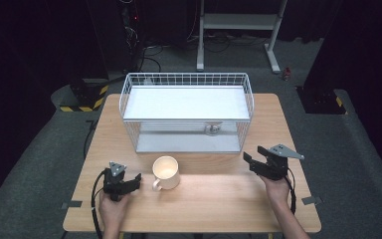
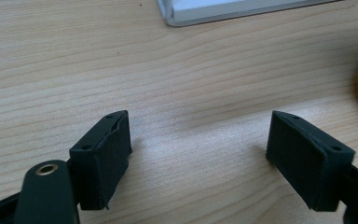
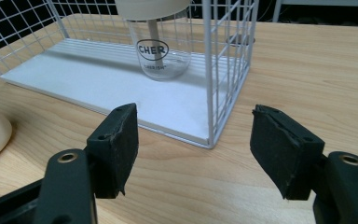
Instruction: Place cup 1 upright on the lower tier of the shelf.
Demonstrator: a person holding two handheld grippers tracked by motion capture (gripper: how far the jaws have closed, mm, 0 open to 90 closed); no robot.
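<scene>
Looking at the table: a wooden table [image 1: 204,199] filled the middle of the high view, with dark floor around it.
Rack: a white wire rack [image 1: 186,112] stood at the centre of the frame, on the far half of the table, with a white shelf on top and a white base plate below.
Jar: a clear glass jar [image 3: 161,44] with the printed word "CHER" and a cream lid stood inside the rack, at the upper middle of the right gripper view.
Mug: a cream mug [image 1: 165,173] stood upright just below the rack in the high view, its handle to the lower left, apart from both grippers.
Left gripper: the left gripper [image 1: 122,181] was at the lower left of the high view, near the mug but not touching; its jaws stood wide apart over bare wood, with nothing between them.
Right gripper: the right gripper [image 1: 258,162] was at the lower right, near the rack's right front corner; its jaws also stood wide apart and held nothing.
Hands: each gripper was held by a hand coming from the bottom edge.
</scene>
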